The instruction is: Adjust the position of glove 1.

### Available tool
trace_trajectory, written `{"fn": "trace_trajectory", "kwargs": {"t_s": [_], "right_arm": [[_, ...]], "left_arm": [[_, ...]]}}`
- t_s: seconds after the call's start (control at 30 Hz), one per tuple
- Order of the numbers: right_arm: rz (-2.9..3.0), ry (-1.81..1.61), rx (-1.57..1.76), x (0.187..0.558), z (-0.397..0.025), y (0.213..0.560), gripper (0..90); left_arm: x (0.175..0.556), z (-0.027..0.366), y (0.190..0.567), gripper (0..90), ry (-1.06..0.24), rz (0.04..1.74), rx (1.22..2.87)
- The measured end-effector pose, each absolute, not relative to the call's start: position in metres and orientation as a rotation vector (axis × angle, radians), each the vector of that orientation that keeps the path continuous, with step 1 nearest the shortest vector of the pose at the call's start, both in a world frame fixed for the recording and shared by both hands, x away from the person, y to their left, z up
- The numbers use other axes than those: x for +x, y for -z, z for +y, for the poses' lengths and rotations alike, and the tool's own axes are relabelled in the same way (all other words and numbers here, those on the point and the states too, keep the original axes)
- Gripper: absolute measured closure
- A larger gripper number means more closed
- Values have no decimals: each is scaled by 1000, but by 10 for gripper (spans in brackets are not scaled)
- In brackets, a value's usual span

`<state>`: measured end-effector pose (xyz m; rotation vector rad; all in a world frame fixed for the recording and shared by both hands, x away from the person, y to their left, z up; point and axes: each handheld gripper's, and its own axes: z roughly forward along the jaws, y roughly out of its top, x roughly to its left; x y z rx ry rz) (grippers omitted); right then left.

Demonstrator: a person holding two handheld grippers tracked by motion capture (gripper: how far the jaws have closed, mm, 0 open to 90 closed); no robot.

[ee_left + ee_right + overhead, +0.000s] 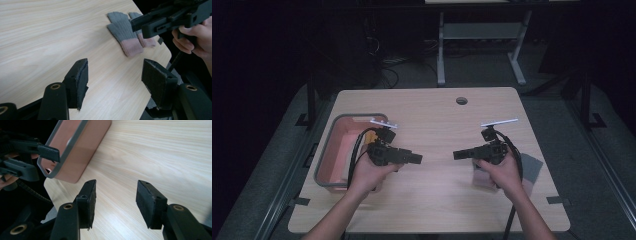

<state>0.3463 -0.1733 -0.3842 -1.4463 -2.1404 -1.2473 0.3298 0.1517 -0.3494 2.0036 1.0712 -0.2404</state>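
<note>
Gloves [125, 35]: a grey pair with pink cuffs, lying flat side by side near the table's right edge, just beside the right gripper [460, 154]; likely laid there within easy reach
Bin [333, 150]: pink inside, grey rim, standing at the left edge of the table [437, 120]; seemingly the place where the gloves belong
Left gripper [416, 159]: held above bare wood, pointing at the right one; fingers [80, 77] released, gap wide, nothing between them
Right gripper: mirrors it, fingers [150, 200] spread and empty; judged a ready pose before reaching
</note>
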Motion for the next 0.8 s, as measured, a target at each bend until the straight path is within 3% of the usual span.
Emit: {"fn": "trace_trajectory", "kwargs": {"t_s": [0.8], "right_arm": [[-2236,1165,-1633,331,-242,391,440]], "left_arm": [[325,105,361,350,287,996,2013]]}}
